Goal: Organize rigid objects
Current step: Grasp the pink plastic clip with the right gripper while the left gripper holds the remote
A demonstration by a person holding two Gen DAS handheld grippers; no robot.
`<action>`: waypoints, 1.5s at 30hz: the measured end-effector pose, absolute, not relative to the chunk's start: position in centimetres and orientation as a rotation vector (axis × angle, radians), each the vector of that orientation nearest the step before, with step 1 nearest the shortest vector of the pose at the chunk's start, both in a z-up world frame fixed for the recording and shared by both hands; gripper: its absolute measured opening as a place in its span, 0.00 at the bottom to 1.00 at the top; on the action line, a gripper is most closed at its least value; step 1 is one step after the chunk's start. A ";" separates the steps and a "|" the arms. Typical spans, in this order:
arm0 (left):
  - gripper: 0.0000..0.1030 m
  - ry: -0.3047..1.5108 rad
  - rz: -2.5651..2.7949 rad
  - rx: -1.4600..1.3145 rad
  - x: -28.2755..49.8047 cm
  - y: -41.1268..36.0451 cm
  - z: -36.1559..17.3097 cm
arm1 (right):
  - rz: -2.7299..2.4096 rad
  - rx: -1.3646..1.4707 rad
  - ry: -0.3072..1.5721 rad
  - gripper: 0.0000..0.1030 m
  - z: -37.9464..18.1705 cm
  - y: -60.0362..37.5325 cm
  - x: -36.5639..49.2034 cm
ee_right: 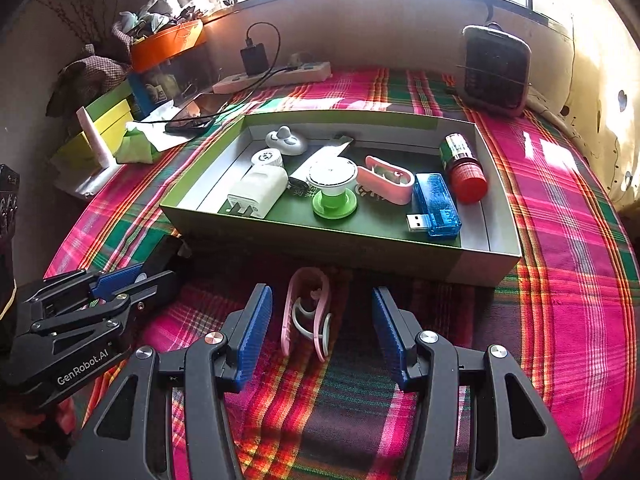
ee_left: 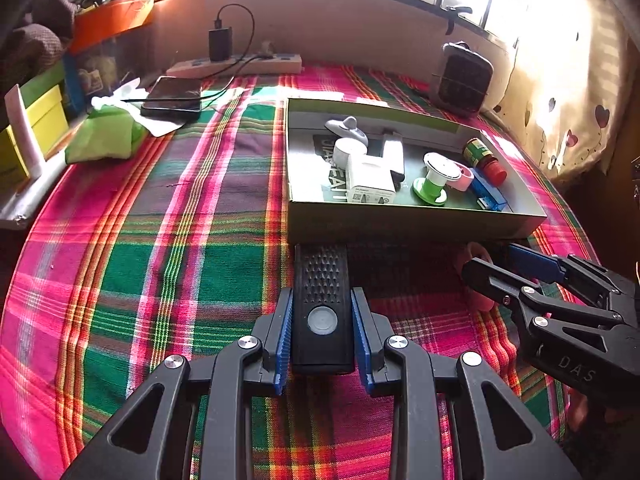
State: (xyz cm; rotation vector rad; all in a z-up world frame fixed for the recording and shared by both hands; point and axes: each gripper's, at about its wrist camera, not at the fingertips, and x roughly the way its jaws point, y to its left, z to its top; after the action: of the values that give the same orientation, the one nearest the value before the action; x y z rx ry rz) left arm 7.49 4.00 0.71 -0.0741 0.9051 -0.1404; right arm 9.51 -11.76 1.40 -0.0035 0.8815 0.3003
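Note:
My left gripper [ee_left: 322, 294] is shut on a black bar-shaped device [ee_left: 322, 272] with a round button. It lies on the plaid cloth with its far end against the front wall of the open green-grey box [ee_left: 400, 228]. My right gripper [ee_right: 320, 292] stands open over a pink and white clip [ee_right: 306, 312] that rests on the cloth between the fingers without touching either pad. The box [ee_right: 360, 252] holds a white charger [ee_right: 258, 192], a green and white spool [ee_right: 332, 188], a pink case [ee_right: 386, 182], a blue USB stick [ee_right: 436, 210] and a red-capped bottle [ee_right: 464, 168].
A phone [ee_left: 172, 98] on a cable and a power strip [ee_left: 236, 65] lie at the back left. A small dark fan [ee_right: 496, 70] stands at the back right. Yellow and green boxes [ee_left: 40, 120] and an orange tray [ee_right: 166, 46] line the left wall.

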 end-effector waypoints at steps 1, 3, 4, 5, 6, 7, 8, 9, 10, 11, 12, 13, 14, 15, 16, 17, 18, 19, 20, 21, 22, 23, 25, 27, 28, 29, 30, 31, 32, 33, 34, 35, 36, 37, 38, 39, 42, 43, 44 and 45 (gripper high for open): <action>0.25 0.904 -0.142 -0.075 7.5 4.0 0.7 | 0.296 -0.007 0.882 0.51 1.3 -11.7 9.6; 0.25 0.902 -0.144 -0.078 7.5 4.1 0.7 | 0.290 -0.015 0.886 0.51 1.2 -11.5 9.8; 0.25 0.901 -0.145 -0.078 7.5 4.1 0.7 | 0.290 -0.015 0.889 0.51 1.1 -11.4 9.8; 0.25 0.900 -0.145 -0.079 7.5 4.1 0.7 | 0.292 -0.013 0.893 0.51 1.0 -11.4 9.9; 0.25 0.899 -0.144 -0.078 7.5 4.1 0.6 | 0.292 -0.015 0.897 0.51 0.9 -11.4 9.9; 0.25 0.898 -0.143 -0.076 7.5 4.1 0.6 | 0.289 -0.020 0.902 0.51 0.7 -11.3 10.0; 0.25 0.898 -0.142 -0.074 7.5 4.1 0.6 | 0.284 -0.031 0.897 0.51 0.7 -11.3 9.9; 0.25 0.897 -0.141 -0.072 7.5 4.0 0.6 | 0.277 -0.042 0.896 0.51 0.7 -11.2 9.9; 0.25 0.897 -0.141 -0.071 7.5 4.0 0.6 | 0.277 -0.044 0.896 0.51 0.7 -11.2 9.9; 0.25 0.898 -0.142 -0.073 7.5 4.0 0.6 | 0.279 -0.042 0.896 0.51 0.7 -11.3 9.9; 0.25 0.898 -0.141 -0.074 7.5 4.0 0.6 | 0.279 -0.038 0.896 0.51 0.6 -11.4 9.9; 0.25 0.897 -0.142 -0.075 7.5 4.0 0.6 | 0.279 -0.034 0.895 0.51 0.6 -11.5 9.9; 0.25 0.898 -0.142 -0.074 7.5 4.0 0.6 | 0.277 -0.029 0.895 0.51 0.6 -11.6 9.9; 0.25 0.898 -0.142 -0.074 7.5 4.0 0.6 | 0.276 -0.025 0.894 0.51 0.6 -11.7 9.9; 0.25 0.897 -0.141 -0.073 7.5 4.0 0.6 | 0.274 -0.021 0.894 0.51 0.6 -11.8 9.9; 0.25 0.897 -0.141 -0.073 7.5 4.0 0.6 | 0.271 -0.019 0.895 0.51 0.6 -11.9 9.9; 0.25 0.898 -0.142 -0.074 7.5 4.0 0.6 | 0.269 -0.021 0.895 0.51 0.6 -11.9 9.8; 0.25 0.898 -0.142 -0.074 7.5 4.0 0.6 | 0.266 -0.025 0.895 0.51 0.6 -11.9 9.8; 0.25 0.898 -0.142 -0.074 7.5 4.0 0.6 | 0.263 -0.031 0.895 0.51 0.6 -11.9 9.7; 0.25 0.898 -0.142 -0.073 7.5 4.0 0.6 | 0.262 -0.036 0.895 0.50 0.6 -11.9 9.6; 0.25 0.898 -0.142 -0.073 7.5 4.0 0.6 | 0.261 -0.038 0.894 0.47 0.7 -11.9 9.6; 0.25 0.898 -0.142 -0.073 7.5 4.0 0.6 | 0.258 -0.039 0.893 0.44 0.7 -11.9 9.5; 0.25 0.898 -0.142 -0.074 7.5 4.0 0.6 | 0.253 -0.038 0.893 0.35 0.7 -11.9 9.6; 0.25 0.898 -0.142 -0.073 7.5 4.0 0.6 | 0.252 -0.038 0.893 0.34 0.7 -12.0 9.5; 0.25 0.897 -0.142 -0.074 7.5 4.0 0.6 | 0.254 -0.038 0.893 0.32 0.7 -12.1 9.4; 0.25 0.897 -0.142 -0.074 7.5 4.0 0.6 | 0.256 -0.039 0.893 0.31 0.7 -12.1 9.4; 0.25 0.898 -0.142 -0.074 7.5 4.0 0.6 | 0.257 -0.039 0.892 0.28 0.7 -12.1 9.4; 0.25 0.898 -0.142 -0.074 7.5 4.0 0.6 | 0.258 -0.039 0.892 0.25 0.7 -12.1 9.4; 0.25 0.898 -0.142 -0.074 7.5 4.0 0.6 | 0.259 -0.037 0.891 0.25 0.7 -12.1 9.4; 0.25 0.898 -0.142 -0.074 7.5 4.0 0.6 | 0.258 -0.035 0.890 0.24 0.8 -12.1 9.4; 0.25 0.898 -0.142 -0.073 7.5 4.0 0.6 | 0.257 -0.032 0.890 0.24 0.8 -12.2 9.4; 0.25 0.897 -0.142 -0.074 7.5 4.0 0.6 | 0.257 -0.029 0.889 0.24 0.8 -12.2 9.4; 0.25 0.897 -0.142 -0.074 7.5 4.0 0.6 | 0.257 -0.027 0.888 0.24 0.8 -12.3 9.4; 0.25 0.897 -0.142 -0.073 7.5 4.0 0.6 | 0.257 -0.026 0.886 0.24 0.8 -12.3 9.3; 0.25 0.897 -0.141 -0.072 7.5 4.0 0.6 | 0.257 -0.024 0.885 0.24 0.8 -12.3 9.3; 0.25 0.897 -0.141 -0.072 7.5 4.0 0.6 | 0.258 -0.024 0.885 0.24 0.8 -12.3 9.3; 0.25 0.897 -0.141 -0.072 7.5 4.0 0.6 | 0.258 -0.024 0.883 0.24 0.9 -12.3 9.3; 0.25 0.897 -0.141 -0.072 7.5 4.0 0.6 | 0.259 -0.023 0.884 0.24 0.9 -12.3 9.3; 0.25 0.897 -0.141 -0.071 7.5 4.0 0.6 | 0.259 -0.022 0.884 0.24 0.9 -12.3 9.3; 0.25 0.897 -0.141 -0.072 7.5 4.0 0.6 | 0.258 -0.021 0.884 0.24 0.8 -12.3 9.3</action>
State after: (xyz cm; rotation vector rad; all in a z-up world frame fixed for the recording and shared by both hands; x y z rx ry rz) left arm 7.48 4.01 0.61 -0.0717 0.8970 -0.1409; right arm 9.25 -12.33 0.84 -0.0211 0.8840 0.2581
